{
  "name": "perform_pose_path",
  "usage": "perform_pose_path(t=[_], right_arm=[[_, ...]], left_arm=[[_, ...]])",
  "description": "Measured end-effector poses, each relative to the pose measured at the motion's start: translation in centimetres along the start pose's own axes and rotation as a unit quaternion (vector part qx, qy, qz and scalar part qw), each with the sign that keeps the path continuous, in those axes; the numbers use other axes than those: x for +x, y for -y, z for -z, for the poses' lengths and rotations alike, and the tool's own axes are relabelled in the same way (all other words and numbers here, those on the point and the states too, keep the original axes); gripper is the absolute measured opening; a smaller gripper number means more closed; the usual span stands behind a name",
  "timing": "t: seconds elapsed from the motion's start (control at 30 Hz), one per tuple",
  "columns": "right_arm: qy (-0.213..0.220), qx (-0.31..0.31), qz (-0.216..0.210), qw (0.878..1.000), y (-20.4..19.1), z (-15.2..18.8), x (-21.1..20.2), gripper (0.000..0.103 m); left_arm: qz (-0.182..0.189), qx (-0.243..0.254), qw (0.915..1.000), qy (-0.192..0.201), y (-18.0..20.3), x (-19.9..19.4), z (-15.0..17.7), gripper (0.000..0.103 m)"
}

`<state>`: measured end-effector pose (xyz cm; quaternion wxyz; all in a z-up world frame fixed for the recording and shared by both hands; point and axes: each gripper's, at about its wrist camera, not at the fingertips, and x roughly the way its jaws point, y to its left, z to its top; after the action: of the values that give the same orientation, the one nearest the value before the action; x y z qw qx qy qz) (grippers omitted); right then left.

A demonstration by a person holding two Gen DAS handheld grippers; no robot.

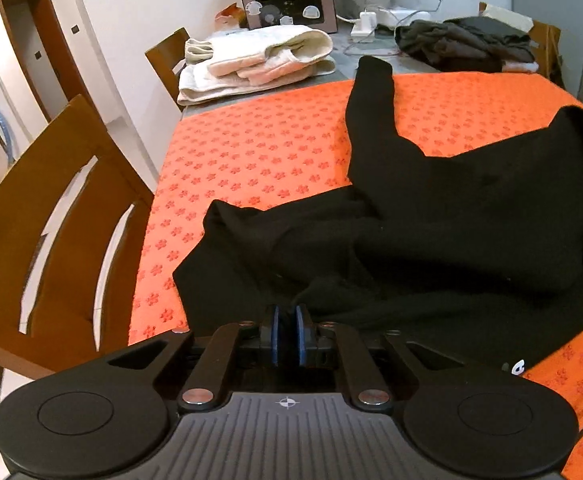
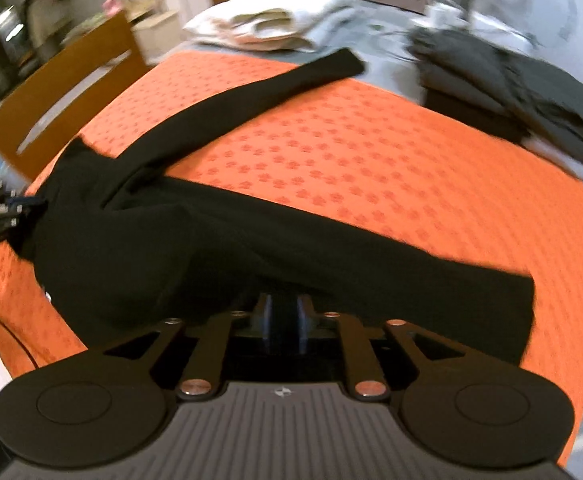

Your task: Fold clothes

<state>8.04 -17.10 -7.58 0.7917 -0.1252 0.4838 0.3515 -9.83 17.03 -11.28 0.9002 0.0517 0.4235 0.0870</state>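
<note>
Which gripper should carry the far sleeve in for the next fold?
Left, probably. The left gripper, shut on the black top, sits on the side where the outstretched sleeve starts. The right gripper pinches the opposite end.

Grey table (image 1: 343, 34) bearing an orange mat (image 1: 259, 148), folded cream laundry (image 1: 251, 60), and dark clothes (image 1: 463, 46); black garment (image 1: 451, 216) on the mat.
</note>
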Motion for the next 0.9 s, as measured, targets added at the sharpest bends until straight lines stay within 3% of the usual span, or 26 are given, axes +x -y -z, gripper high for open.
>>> perform_pose_path(t=[0.1, 0.3, 0.57, 0.6, 0.63, 0.73, 0.9], right_arm=[[0.003, 0.049, -0.007, 0.999, -0.2, 2.0, -1.4, 0.023], [-0.011, 0.124, -0.04, 0.991, -2.7, 6.3, -1.8, 0.042], [-0.022, 0.19, -0.049, 0.98, -4.0, 7.6, 2.3, 0.043], [-0.024, 0.196, -0.05, 0.979, -3.9, 7.5, 2.8, 0.029], [-0.026, 0.197, -0.05, 0.979, -3.8, 7.4, 3.1, 0.001], [-0.02, 0.163, -0.03, 0.986, -3.7, 6.6, 1.6, 0.002], [-0.012, 0.068, 0.056, 0.996, -2.4, 4.9, -3.7, 0.002]], left_arm=[[0.011, -0.007, 0.9999, 0.003, -0.6, -0.2, 0.3, 0.015], [0.028, -0.027, 0.9992, 0.002, -1.4, -0.4, 0.9, 0.015], [0.043, -0.03, 0.9986, 0.001, -1.9, -0.1, 1.1, 0.015], [0.044, -0.028, 0.9986, 0.0, -1.9, -0.1, 1.1, 0.015], [0.045, -0.026, 0.9987, -0.001, -1.9, -0.1, 1.1, 0.015], [0.044, -0.023, 0.9988, -0.001, -1.9, -0.2, 1.2, 0.015], [0.039, -0.035, 0.9986, 0.0, -1.9, -0.5, 1.7, 0.015]])
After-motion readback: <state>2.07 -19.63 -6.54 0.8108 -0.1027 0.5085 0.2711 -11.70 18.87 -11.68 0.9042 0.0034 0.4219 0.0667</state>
